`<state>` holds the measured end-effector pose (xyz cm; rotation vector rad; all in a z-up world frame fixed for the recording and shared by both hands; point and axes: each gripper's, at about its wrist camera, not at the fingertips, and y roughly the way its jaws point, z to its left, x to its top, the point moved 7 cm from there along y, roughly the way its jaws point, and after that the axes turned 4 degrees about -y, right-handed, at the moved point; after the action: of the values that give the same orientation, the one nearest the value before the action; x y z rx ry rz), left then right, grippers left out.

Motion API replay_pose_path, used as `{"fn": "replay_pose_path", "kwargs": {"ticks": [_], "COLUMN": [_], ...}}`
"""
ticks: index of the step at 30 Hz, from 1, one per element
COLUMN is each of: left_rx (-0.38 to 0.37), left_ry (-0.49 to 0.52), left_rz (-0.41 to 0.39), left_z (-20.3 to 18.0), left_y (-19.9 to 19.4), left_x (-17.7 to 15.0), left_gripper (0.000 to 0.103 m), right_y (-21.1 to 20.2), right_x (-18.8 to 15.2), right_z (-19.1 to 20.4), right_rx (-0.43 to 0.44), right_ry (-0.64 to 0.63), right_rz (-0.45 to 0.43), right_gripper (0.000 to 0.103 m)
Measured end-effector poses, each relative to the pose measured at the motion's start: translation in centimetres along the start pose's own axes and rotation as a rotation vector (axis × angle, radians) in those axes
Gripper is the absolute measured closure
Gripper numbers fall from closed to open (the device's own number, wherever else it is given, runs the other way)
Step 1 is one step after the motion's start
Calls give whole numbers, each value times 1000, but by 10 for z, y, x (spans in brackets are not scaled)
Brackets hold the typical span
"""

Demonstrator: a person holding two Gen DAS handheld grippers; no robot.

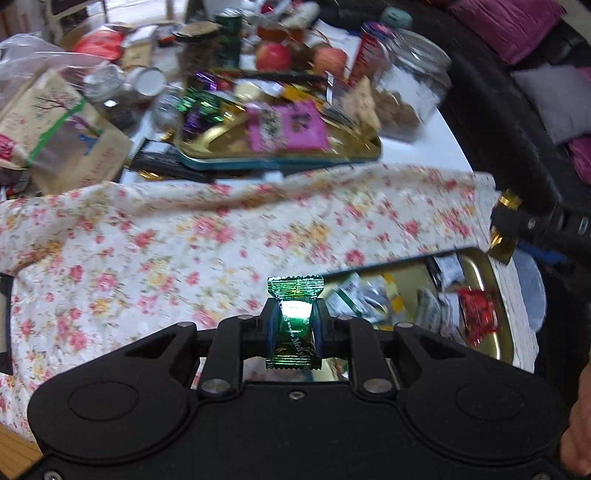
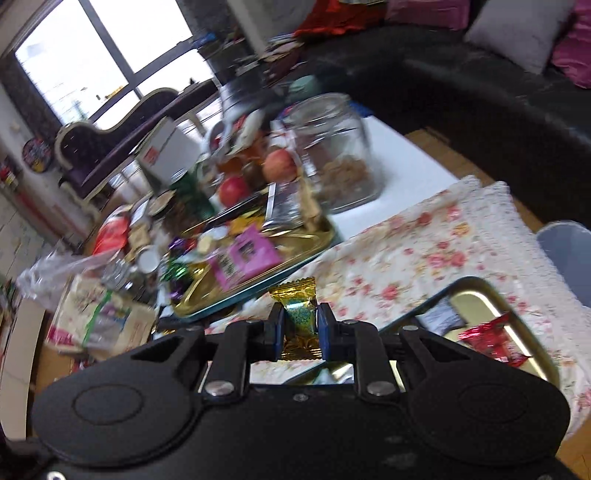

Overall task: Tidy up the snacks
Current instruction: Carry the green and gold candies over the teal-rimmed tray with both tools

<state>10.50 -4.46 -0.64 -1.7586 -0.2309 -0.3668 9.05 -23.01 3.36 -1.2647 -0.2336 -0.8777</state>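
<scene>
My left gripper [image 1: 294, 316] is shut on a shiny green wrapped candy [image 1: 295, 291], held above the flowered cloth [image 1: 166, 251] beside the near gold tray [image 1: 496, 291]. That tray holds a red packet [image 1: 478, 314] and several pale wrappers. My right gripper [image 2: 300, 322] is shut on a gold wrapped candy [image 2: 297, 295], also above the cloth near the near gold tray [image 2: 480, 295] with its red packet [image 2: 493, 341]. In the left wrist view the right gripper shows at the right edge with the gold candy [image 1: 504, 236]. A far gold tray [image 1: 229, 129] [image 2: 310, 232] carries a pink packet [image 1: 286, 127] and mixed sweets.
Behind the far tray stand a clear jar of snacks [image 1: 406, 88] [image 2: 340, 155], apples [image 1: 273, 55], a green can [image 1: 229, 37] and paper bags [image 1: 55, 125]. A black sofa with cushions [image 2: 517, 33] runs along the right. A grey bin [image 2: 569, 251] stands by the table's corner.
</scene>
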Motion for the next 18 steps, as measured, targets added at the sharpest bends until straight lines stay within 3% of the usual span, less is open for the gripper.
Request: {"fn": "replay_pose_path", "kwargs": {"ticks": [8, 18], "left_rx": [-60, -151], "left_ry": [113, 245], "left_rz": [117, 266], "left_z": [-46, -89], "left_y": [22, 40], "left_x": [-32, -73], "left_gripper": [78, 77], "right_y": [-13, -17], "right_x": [12, 4], "right_z": [-69, -114], "right_rx": [-102, -169], "right_ry": [118, 145], "right_rz": [-24, 17], "right_gripper": [83, 83]}}
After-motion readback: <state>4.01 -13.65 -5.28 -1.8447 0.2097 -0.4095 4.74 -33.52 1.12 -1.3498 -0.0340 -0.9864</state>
